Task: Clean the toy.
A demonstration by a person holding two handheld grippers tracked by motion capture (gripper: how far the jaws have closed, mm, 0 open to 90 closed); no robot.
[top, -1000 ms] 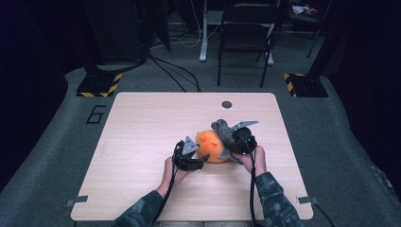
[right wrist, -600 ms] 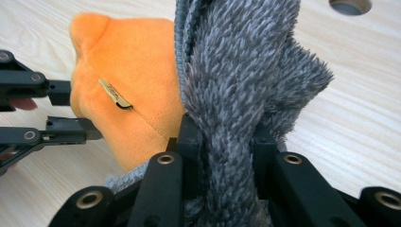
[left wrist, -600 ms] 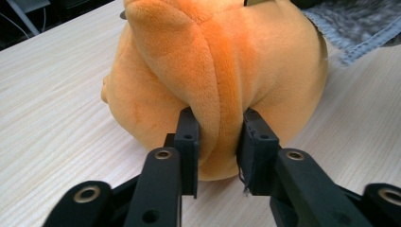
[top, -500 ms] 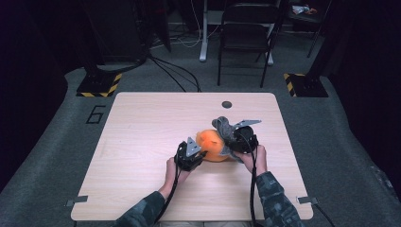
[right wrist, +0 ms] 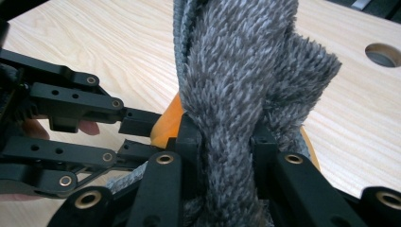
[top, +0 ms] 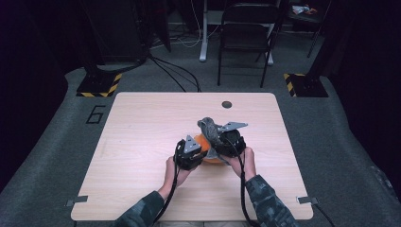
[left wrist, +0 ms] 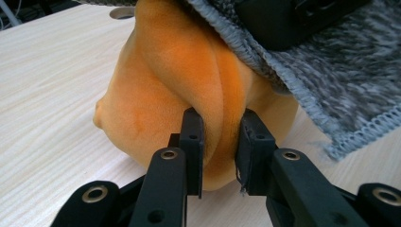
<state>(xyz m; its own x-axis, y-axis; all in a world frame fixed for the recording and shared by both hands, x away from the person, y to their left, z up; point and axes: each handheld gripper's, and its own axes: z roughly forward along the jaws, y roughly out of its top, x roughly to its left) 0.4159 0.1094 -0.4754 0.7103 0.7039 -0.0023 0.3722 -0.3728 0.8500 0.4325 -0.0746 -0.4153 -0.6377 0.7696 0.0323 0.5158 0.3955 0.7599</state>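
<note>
Near the table's [top: 142, 123] centre, the left gripper [left wrist: 220, 142], its jaws just closed, pinches a fold of the orange plush [left wrist: 165, 85]; the right gripper [right wrist: 227, 137] pinches the grey knit [right wrist: 241, 71]; peel the knit slowly, keeping the plush anchored

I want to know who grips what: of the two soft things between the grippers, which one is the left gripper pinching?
The orange plush: the left gripper pinches a fold of it, while the grey knit fabric sits in the right gripper.
</note>
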